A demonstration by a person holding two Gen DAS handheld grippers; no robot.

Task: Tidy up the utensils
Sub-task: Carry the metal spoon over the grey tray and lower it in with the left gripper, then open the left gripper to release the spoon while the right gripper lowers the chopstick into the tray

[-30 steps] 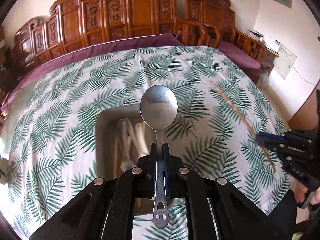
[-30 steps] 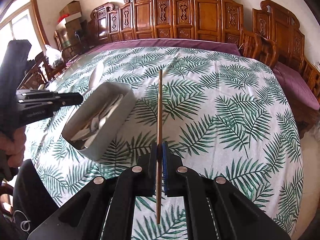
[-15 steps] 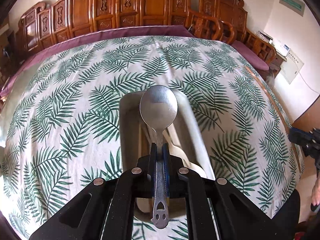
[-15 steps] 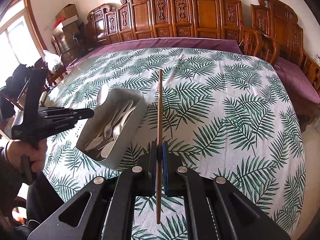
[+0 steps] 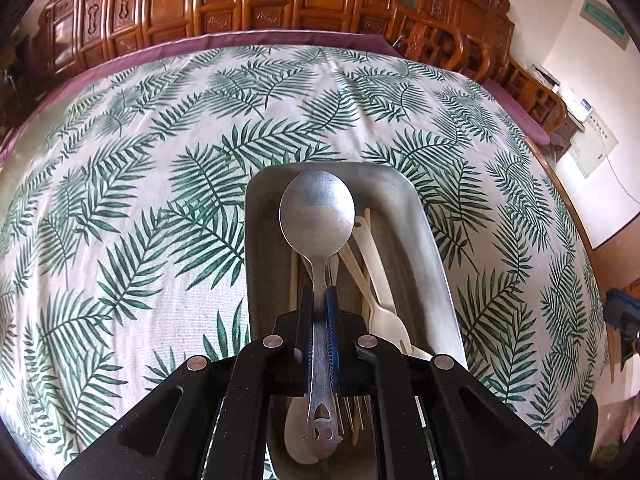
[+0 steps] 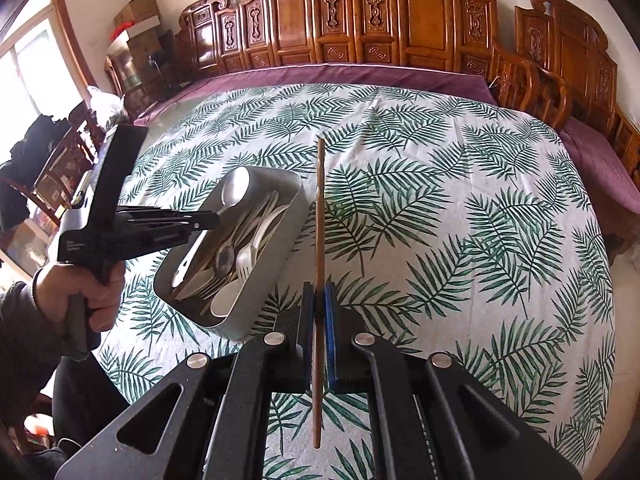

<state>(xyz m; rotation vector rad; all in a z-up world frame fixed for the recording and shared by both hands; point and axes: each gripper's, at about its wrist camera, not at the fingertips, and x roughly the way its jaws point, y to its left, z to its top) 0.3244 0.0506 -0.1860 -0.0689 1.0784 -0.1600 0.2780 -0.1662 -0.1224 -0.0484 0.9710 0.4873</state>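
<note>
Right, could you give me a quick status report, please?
Left claw shut on metal spoon, above tray. Right claw shut on chopstick, beside tray. Nothing in the way.

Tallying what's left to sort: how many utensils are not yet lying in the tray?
2: a metal spoon clamped in the left hand-held gripper above the tray, a wooden chopstick in the right hand-held gripper. More may lie unseen.
</note>
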